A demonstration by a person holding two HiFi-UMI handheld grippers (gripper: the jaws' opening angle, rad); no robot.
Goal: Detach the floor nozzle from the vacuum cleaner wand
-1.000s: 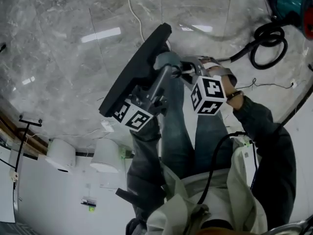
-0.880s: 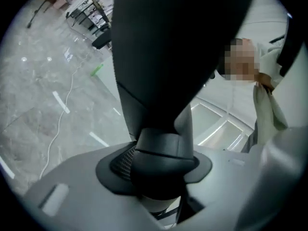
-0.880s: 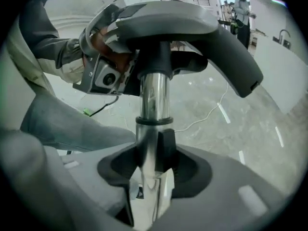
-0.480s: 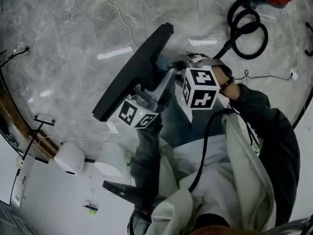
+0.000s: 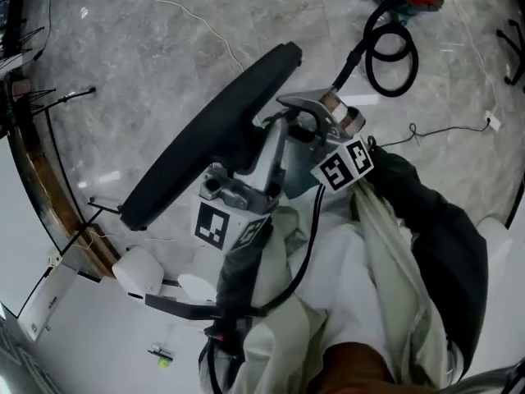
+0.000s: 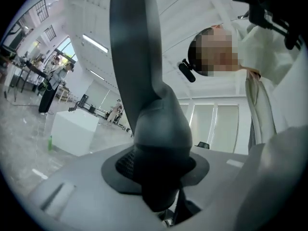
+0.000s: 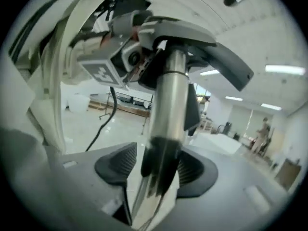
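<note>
Floor nozzle (image 5: 213, 130): held above the floor, neck gripped in the left gripper (image 6: 161, 170) jaws, which have just been closing.
Wand (image 7: 168, 95): runs lengthwise from that neck through the right gripper (image 7: 156, 170) jaws, which have just been opening and sit loose round it.
Separation: likely a pull along the wand's axis.

Bare floor (image 5: 123, 97) is lying open toward its upper-left corner (one white cable (image 5: 193, 19) crossing it); the raised floor nozzle (image 5: 213, 138) is blocking the middle, the coiled hose (image 5: 367, 60) crowding the upper right.

Dark sleeve (image 5: 435, 228), cream vest (image 5: 373, 261), black cable (image 5: 310, 236), grey right tongs (image 7: 156, 174), black-and-white marker cube (image 5: 343, 166)
</note>
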